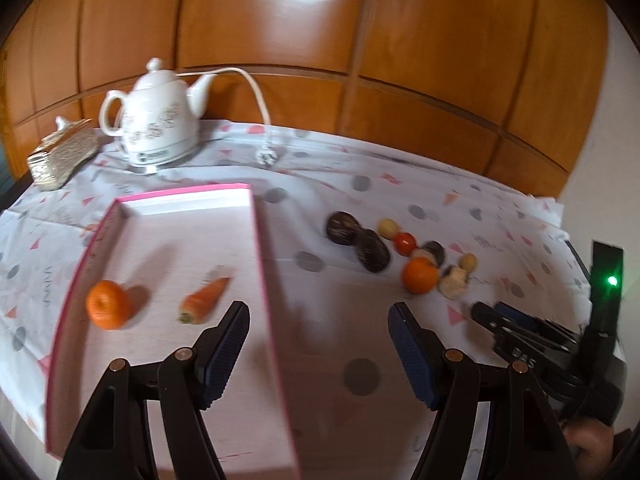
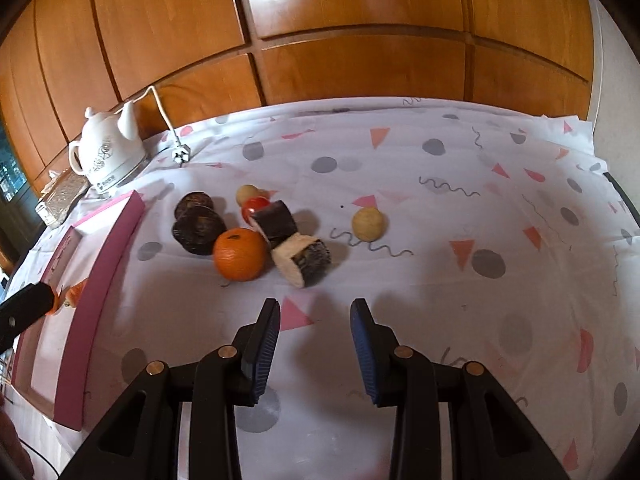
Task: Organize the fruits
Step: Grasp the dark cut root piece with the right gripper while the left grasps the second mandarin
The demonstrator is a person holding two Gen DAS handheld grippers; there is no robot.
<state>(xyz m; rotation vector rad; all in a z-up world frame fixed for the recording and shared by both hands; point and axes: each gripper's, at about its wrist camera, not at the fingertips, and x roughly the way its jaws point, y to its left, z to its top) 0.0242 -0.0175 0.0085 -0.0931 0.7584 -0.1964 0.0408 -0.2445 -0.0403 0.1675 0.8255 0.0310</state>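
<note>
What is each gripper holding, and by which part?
Nothing. The left gripper and the right gripper are both open and empty.

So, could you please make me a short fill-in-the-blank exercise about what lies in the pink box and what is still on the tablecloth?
1. Inside the pink box lie a carrot and one ____.
2. The white kettle stands ____ the pink box, at the wooden wall.
3. On the tablecloth, the small red tomato lies among the loose pieces, ____ the box.
4. The left gripper and the right gripper both have their jaws ____.

Missing words: orange; behind; outside; open
</note>
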